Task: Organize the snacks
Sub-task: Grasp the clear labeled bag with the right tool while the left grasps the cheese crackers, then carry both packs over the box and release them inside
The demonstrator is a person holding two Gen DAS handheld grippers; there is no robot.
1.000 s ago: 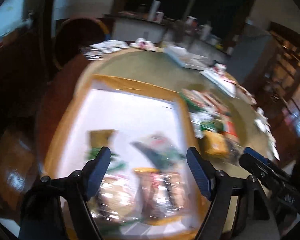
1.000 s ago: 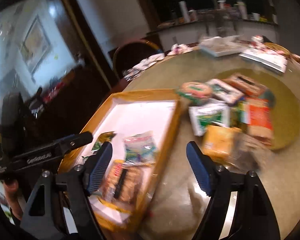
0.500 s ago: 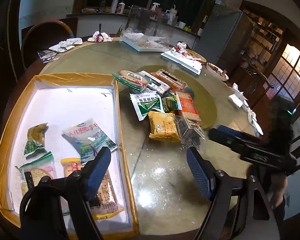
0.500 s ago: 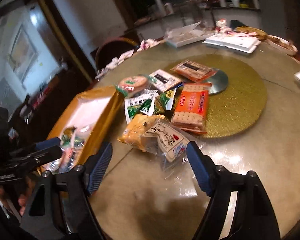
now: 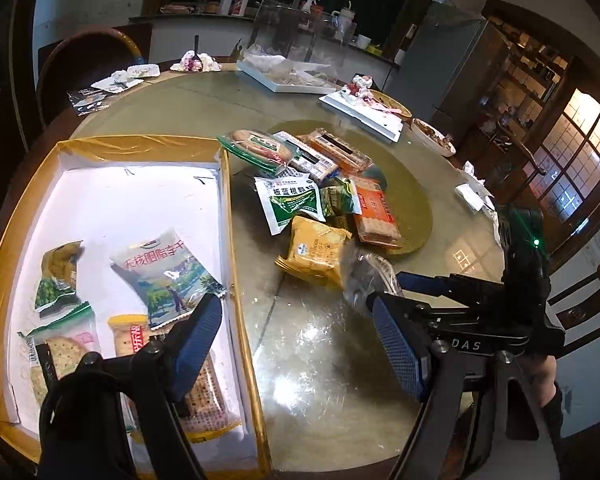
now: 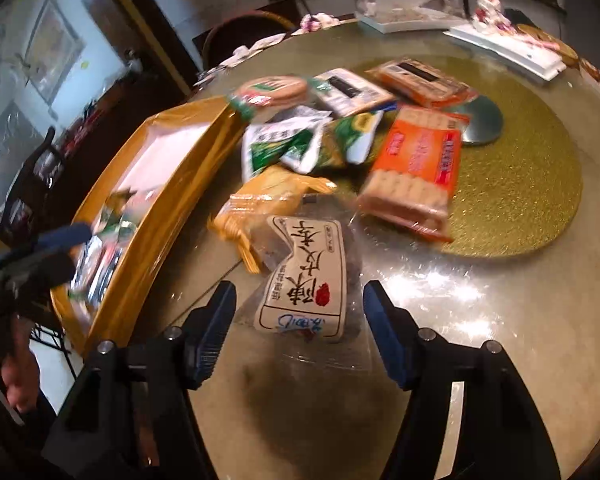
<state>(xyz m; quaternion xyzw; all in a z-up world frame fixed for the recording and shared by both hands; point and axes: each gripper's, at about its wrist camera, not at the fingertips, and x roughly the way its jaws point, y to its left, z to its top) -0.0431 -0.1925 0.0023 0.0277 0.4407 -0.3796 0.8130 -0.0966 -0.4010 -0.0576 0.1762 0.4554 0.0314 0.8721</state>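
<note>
Five packets already lie in the gold-rimmed tray (image 5: 236,264) (at about 8 o'clock in the left wrist view). Roughly eight more sit heaped on the round table (image 5: 324,360) by the gold turntable mat (image 6: 512,184). The right gripper (image 6: 298,326) is spread wide, straddling the clear packet with a white label (image 6: 304,276), not yet pinching. The left gripper (image 5: 296,344) hangs wide and empty over the tray's edge.

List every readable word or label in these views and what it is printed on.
"板蓝根颗粒": green-and-white sachet on the table.
"无核胭脂李干": pale packet in the box.
"DAS": right gripper's body.
"陳皮梅", seemingly: clear bag.
Cracker packs: too blurred.
</note>
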